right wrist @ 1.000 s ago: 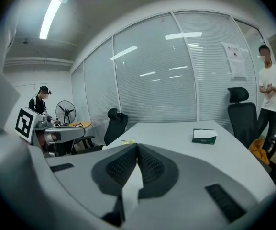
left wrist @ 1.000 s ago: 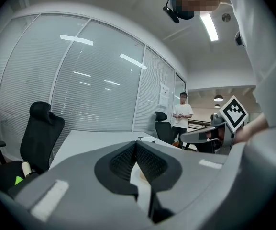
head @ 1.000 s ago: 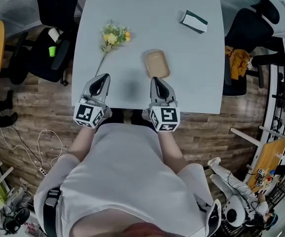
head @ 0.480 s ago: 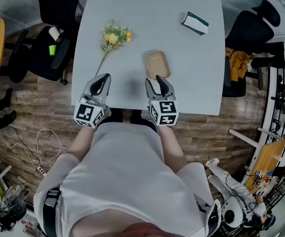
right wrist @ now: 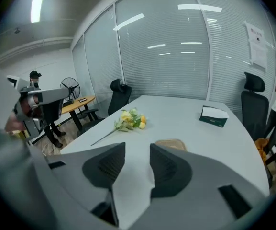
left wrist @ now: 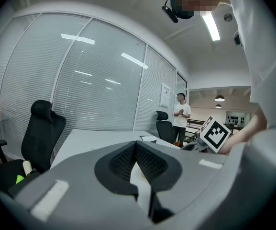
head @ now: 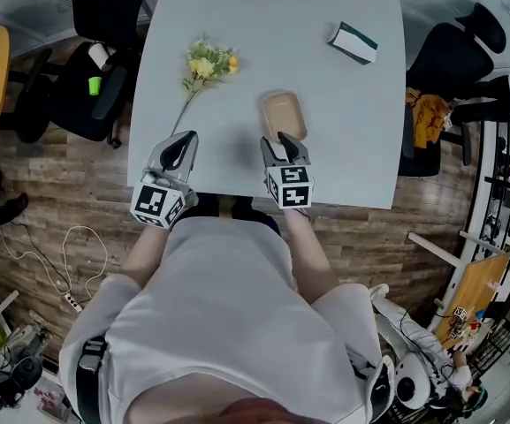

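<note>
I hold the right gripper (head: 284, 141), jaws parted and empty, just short of the tan tray (head: 282, 113). The left gripper (head: 178, 147), closed, is over open table (head: 263, 42) left of the tray.

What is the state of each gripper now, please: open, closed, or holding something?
Left gripper: closed, jaws together, nothing between them.
Right gripper: open, empty, near the tan tray.
</note>
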Demonstrator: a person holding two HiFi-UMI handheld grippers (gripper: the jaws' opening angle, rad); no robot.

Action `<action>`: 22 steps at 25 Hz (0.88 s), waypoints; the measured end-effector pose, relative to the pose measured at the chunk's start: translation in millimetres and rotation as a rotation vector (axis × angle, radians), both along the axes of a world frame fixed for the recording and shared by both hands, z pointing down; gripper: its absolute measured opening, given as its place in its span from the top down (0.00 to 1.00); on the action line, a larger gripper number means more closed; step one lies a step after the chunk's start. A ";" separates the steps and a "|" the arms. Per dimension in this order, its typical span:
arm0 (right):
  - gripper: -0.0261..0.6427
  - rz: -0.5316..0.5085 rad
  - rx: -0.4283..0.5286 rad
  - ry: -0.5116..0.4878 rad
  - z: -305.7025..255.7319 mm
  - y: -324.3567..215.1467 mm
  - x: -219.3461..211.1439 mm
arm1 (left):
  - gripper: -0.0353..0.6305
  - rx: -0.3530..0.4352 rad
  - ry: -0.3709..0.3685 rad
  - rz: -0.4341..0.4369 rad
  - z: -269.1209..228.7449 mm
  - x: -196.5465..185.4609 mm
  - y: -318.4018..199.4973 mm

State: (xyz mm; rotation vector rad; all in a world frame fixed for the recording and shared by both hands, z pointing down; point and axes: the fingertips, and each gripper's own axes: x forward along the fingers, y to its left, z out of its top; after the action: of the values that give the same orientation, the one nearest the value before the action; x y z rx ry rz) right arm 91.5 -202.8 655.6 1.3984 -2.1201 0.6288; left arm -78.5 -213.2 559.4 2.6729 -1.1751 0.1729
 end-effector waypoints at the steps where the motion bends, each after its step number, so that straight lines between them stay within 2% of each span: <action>1: 0.72 -0.006 -0.012 0.007 5.2 -0.9 0.4 | 0.93 -0.001 0.000 -0.001 0.4 -0.3 -0.1; 9: 0.72 -0.043 -0.125 0.078 51.1 -8.5 3.4 | 0.93 0.001 -0.006 0.004 1.3 1.6 -2.4; 22: 0.74 -0.093 -0.230 0.162 92.2 -22.9 5.0 | 0.93 -0.015 -0.015 0.012 6.6 0.9 -13.3</action>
State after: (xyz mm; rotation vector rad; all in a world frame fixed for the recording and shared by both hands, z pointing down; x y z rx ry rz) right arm 96.6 -225.6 747.7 1.1777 -1.9076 0.6747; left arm -77.6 -226.5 566.0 2.6701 -1.1580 0.2030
